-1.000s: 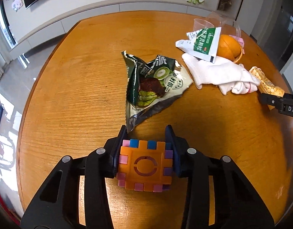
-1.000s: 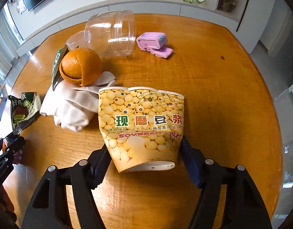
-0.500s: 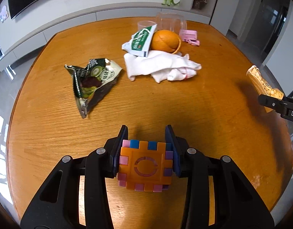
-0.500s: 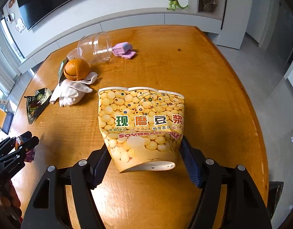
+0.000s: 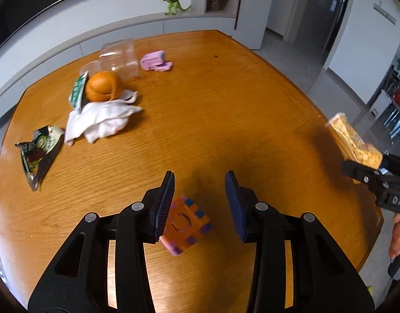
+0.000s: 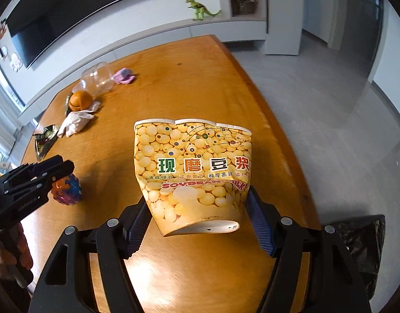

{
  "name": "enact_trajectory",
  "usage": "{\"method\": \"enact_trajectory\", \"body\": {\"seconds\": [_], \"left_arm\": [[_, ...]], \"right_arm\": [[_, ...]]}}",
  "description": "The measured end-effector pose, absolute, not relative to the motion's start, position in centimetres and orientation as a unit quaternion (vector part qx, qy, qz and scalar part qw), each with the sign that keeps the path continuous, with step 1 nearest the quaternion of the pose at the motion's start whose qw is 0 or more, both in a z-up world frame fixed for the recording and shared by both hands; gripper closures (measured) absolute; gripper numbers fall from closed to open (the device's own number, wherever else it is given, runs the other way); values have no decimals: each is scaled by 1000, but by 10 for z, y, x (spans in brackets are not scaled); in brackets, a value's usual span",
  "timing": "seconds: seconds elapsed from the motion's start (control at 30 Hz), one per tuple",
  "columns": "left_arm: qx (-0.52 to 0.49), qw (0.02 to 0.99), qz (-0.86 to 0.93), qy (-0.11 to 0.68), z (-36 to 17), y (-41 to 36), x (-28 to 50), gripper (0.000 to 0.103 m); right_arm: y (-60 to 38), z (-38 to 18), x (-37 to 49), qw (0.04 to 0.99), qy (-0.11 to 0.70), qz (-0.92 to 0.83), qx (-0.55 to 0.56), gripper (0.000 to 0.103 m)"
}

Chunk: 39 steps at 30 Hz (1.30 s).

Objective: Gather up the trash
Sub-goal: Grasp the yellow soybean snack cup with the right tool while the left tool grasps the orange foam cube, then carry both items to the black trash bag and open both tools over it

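Blur smears the toy cube (image 5: 185, 225) in the left wrist view. It sits tilted between the jaws of the left gripper (image 5: 198, 180), against the left pad and clear of the right one, so the jaws stand apart and grip nothing. Whether the cube rests on the wooden table (image 5: 226, 104) or hangs in the air cannot be told. The right wrist view shows the same cube at 9 o'clock, just past the left gripper's tips, and it is just as soft there.

The right gripper (image 6: 197, 200) is clamped on a crushed soybean-milk paper cup (image 6: 192, 156), whose body hides the pads' inner faces and the table behind it. In the left wrist view only a sliver of that cup shows at 3 o'clock.

Trash on the table lies towards 10 o'clock in both views. There is a torn snack wrapper (image 5: 38, 151), a green sachet (image 5: 77, 94) half hidden by an orange (image 5: 103, 88), which may be whole or only peel, and a crumpled white cloth (image 5: 101, 120). Beyond them lie a clear jar (image 5: 119, 57) on its side and a pink toy (image 5: 155, 62).

Only the right wrist view shows a black bag (image 6: 361, 247) at 4 o'clock, off the table edge and cut by the gripper's arm.
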<state>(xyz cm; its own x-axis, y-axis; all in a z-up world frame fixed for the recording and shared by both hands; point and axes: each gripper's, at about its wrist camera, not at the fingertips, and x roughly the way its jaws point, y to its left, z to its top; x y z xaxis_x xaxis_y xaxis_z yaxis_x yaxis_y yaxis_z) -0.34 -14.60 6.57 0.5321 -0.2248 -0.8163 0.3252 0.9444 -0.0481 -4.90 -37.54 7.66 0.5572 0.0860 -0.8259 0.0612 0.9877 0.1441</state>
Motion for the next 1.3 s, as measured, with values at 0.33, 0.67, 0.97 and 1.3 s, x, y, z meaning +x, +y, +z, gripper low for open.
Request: {"method": "enact_trajectory", "body": {"seconds": [0.33,0.67,0.97,1.3], "left_arm": [[63,859,-143,487,59,-152,5,76],[102,844,-85,519,36,-144,-2,62],[48,839,-157,519,56,-164,-10,63],[120,827,-272,478,87,-314,-33,63]], "right_arm": [[-435,77,-79,879,462,-30,114,33],[-431,72,-76,878,461,-17,127,33],[-457,88,-99,887,438,-36,140,33],[-544,94,-164,882,420,-123,175,33]]}}
